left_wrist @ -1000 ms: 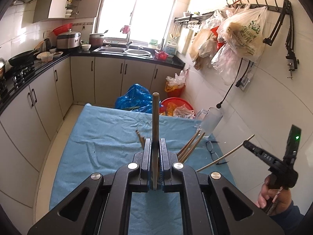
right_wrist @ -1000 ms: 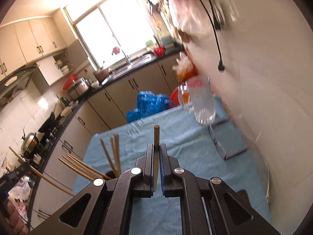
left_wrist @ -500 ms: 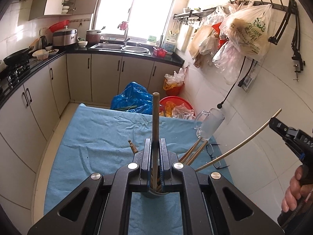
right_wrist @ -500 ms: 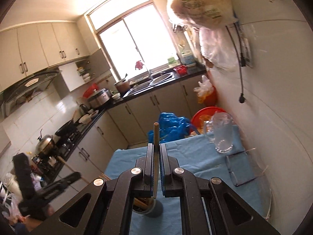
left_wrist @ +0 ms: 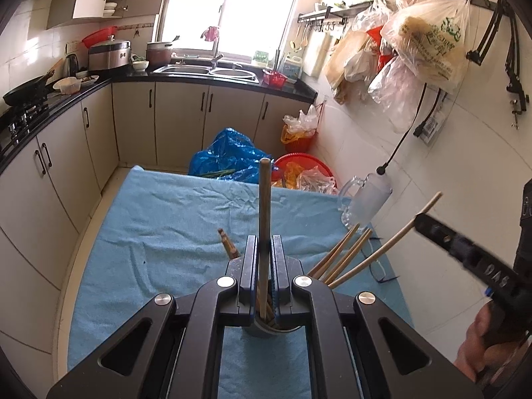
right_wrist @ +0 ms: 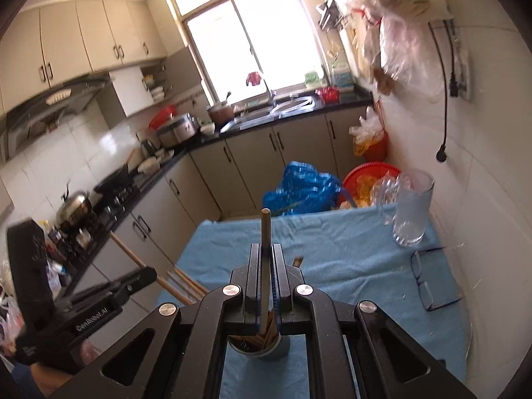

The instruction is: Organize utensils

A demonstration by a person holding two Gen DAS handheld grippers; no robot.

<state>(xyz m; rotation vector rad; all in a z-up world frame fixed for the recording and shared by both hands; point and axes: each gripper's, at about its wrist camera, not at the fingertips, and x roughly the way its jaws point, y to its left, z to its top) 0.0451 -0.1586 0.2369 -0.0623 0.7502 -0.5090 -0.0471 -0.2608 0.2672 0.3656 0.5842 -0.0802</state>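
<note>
My left gripper [left_wrist: 265, 242] is shut on a wooden chopstick [left_wrist: 265, 199] that stands upright, its lower end inside a round metal holder [left_wrist: 272, 327] on the blue cloth. Several chopsticks [left_wrist: 342, 252] lean out of the holder. My right gripper [right_wrist: 266, 249] is shut on another chopstick [right_wrist: 265, 232], its lower end in the same holder [right_wrist: 256, 345]. The right gripper also shows at the right of the left wrist view [left_wrist: 415, 220], holding its chopstick [left_wrist: 382, 249]. The left gripper shows at the left of the right wrist view [right_wrist: 149, 274].
A blue cloth [left_wrist: 173, 219] covers the table. A glass mug [right_wrist: 410, 209] and folded spectacles [right_wrist: 429, 279] lie at the table's right, near the white tiled wall. A blue bag [left_wrist: 229, 156] and red basin [left_wrist: 302, 163] sit on the floor beyond.
Both grippers have come down over the holder, and the lower ends of their chopsticks now sit inside it. The right gripper has swung closer to the left one.
</note>
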